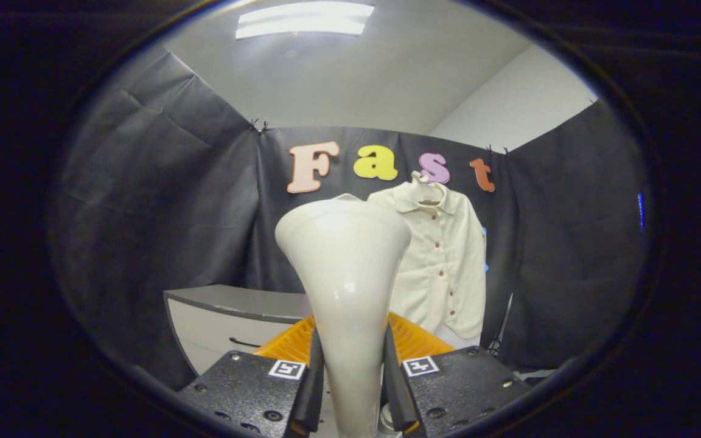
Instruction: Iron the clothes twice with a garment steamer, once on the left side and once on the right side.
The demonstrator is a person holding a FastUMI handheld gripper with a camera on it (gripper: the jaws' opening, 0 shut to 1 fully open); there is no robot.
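Tongs: the tongs [352, 389] are closed tight on the garment steamer [345, 286], one finger pressing on each side of its thin neck.
Steamer: white and shiny, standing straight up between the two fingers. It is thin at the bottom and spreads out wide at the top like a trumpet.
Shirt: a cream shirt [445, 261] hangs on a hanger [423, 182] against the black cloth wall, past the steamer and a bit to the right. It has a collar and a row of small dark red buttons down the front. The wide top of the steamer hides part of the shirt's left shoulder and sleeve.
Gap: the steamer and the shirt are well apart, not touching.
Basket: an orange ribbed thing [414, 340], maybe a basket or a tray, sits just past the fingers, low behind the steamer.
Worktop: a pale worktop [235, 304] with a grey top stands to the left, with a dark handle on its front.
Light: a long bright lamp [305, 18] glows on the ceiling.
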